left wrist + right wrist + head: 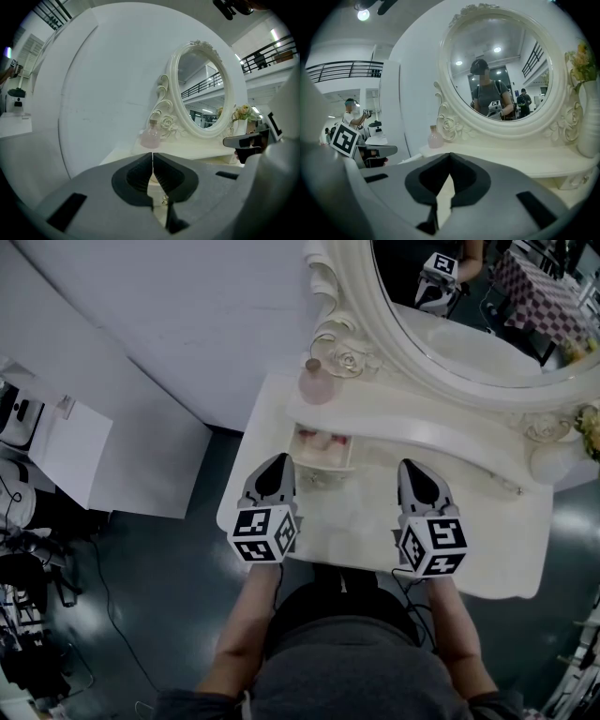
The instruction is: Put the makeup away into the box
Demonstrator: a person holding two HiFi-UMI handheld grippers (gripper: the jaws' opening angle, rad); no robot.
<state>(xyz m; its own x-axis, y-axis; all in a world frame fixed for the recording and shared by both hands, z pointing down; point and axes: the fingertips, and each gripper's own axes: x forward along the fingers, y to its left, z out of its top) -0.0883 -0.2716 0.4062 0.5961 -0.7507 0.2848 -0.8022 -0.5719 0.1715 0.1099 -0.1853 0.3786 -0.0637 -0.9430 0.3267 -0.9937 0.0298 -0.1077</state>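
Observation:
A small open drawer-like box sits under the vanity's raised shelf, with pinkish makeup items inside it. A pink bottle stands on the shelf's left end, beside the mirror frame; the same pink bottle shows in the left gripper view, and the bottle again in the right gripper view. My left gripper hovers just in front of the box, shut and empty. My right gripper is level with it farther right over the tabletop, also shut with nothing in it.
The white vanity table carries a large oval mirror with an ornate frame. A white vase with flowers stands at the right end. Dark floor lies left of the table, with white furniture there.

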